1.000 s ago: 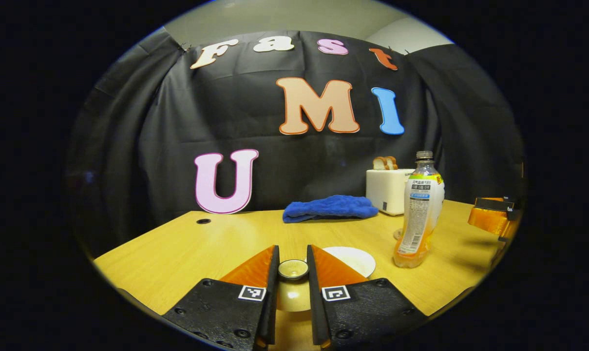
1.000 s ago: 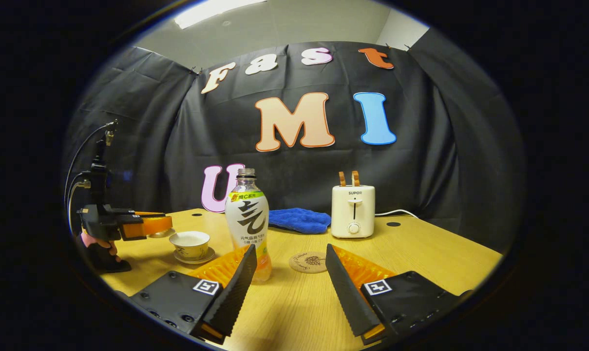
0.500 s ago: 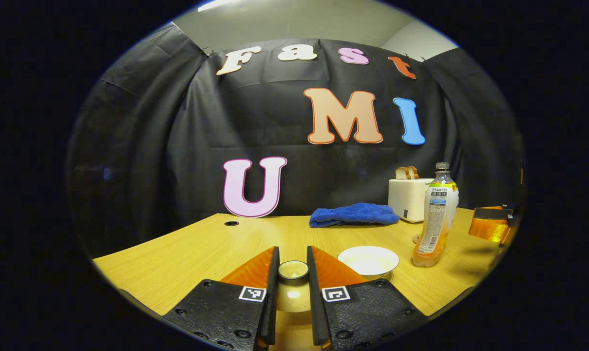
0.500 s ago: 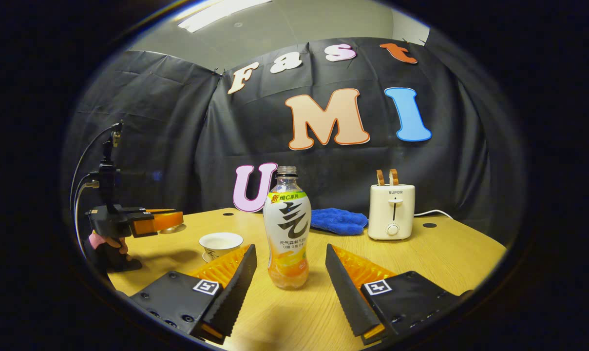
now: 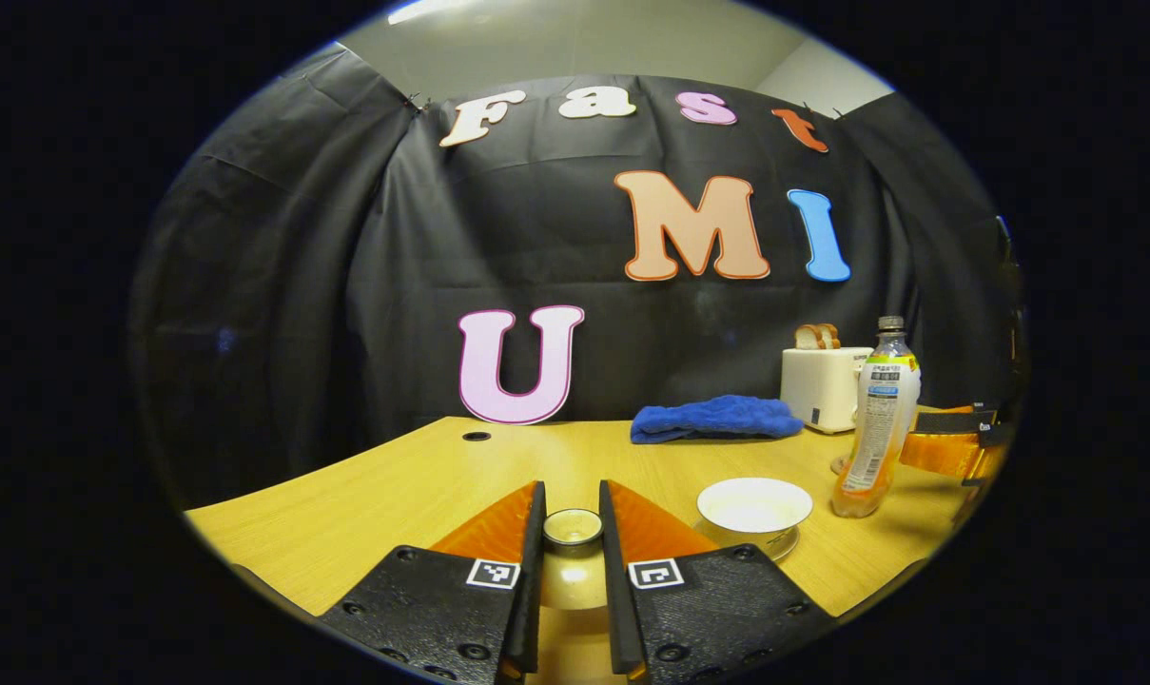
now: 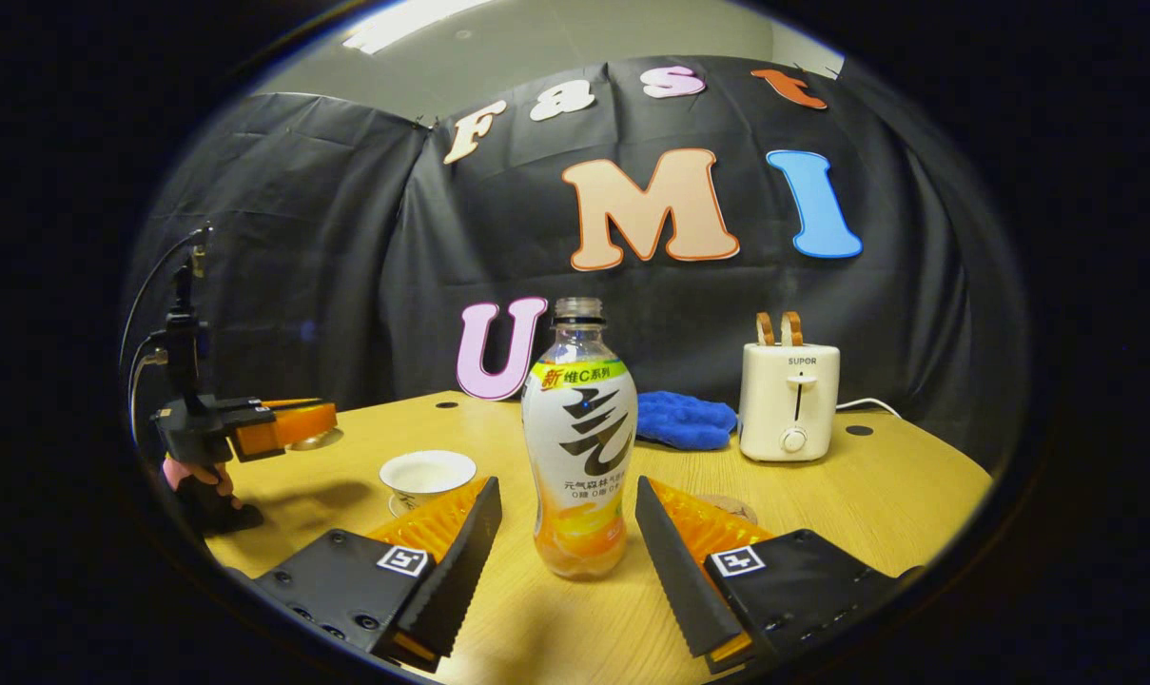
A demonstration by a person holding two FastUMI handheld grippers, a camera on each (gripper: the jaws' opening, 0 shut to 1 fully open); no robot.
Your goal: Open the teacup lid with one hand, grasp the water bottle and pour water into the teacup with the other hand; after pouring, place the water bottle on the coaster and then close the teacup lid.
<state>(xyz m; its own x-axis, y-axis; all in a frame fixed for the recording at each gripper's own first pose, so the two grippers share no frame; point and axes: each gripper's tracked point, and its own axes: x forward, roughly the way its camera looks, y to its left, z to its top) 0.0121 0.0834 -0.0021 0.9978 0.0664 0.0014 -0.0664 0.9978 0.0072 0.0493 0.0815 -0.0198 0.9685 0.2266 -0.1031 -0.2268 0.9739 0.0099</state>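
Now reaching for bottle (image 6: pixel 579 438), mid-desk, between wide-spread right gripper (image 6: pixel 568 533) fingers, untouched. Lid (image 5: pixel 573 526) pinched in left gripper (image 5: pixel 572 528), off cup (image 6: pixel 428 476) toward left edge. Next: close, lift, tilt over cup.

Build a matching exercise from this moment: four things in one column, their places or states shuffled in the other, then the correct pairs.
1. small round teacup lid
2. clear plastic water bottle
3. white ceramic teacup
4. blue folded cloth

A. uncovered, on its saucer
B. lying left of the cream toaster
C. gripped in the left gripper
D. upright between the open right gripper jaws

Pairs: 1-C, 2-D, 3-A, 4-B
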